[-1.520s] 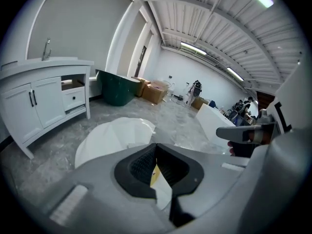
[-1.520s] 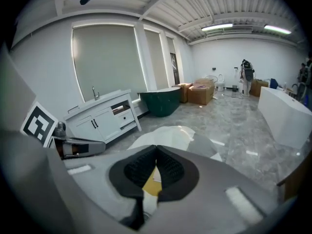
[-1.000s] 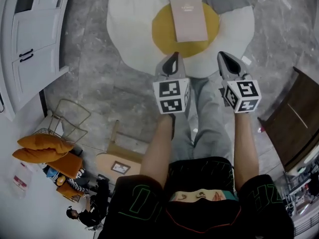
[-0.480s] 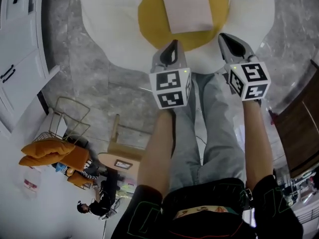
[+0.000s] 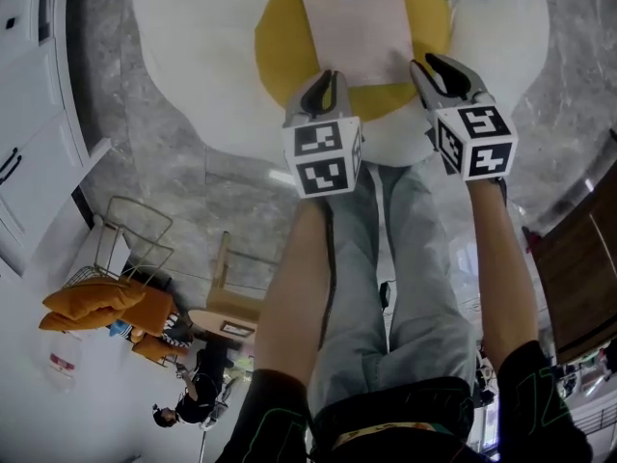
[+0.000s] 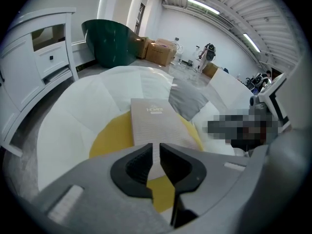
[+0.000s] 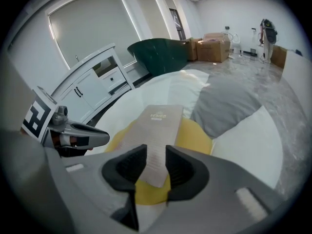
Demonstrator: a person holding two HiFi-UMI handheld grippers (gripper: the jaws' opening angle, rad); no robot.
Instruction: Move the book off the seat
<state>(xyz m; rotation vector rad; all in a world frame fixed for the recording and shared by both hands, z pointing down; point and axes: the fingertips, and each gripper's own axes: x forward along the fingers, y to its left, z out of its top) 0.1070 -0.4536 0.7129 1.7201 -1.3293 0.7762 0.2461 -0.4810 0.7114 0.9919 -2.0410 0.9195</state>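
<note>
On seat [image 5: 193, 66] yellow centre: book [image 5: 355, 27] lying flat.

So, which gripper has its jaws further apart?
The right gripper: its jaws stand clearly wider than the left gripper's narrow slit. Both have just been opening, with nothing between them.

Probably "HOMES" on book [image 5: 355, 29] cover

Layout around the seat.
Book [image 5: 355, 17] lies on the middle of the seat [image 5: 193, 75]. A pillow [image 6: 187, 101] rests on the seat behind and right of it. Cabinet [image 5: 29, 114] stands left of the seat, with a wire rack [image 5: 135, 234] on the floor nearer the person.
</note>
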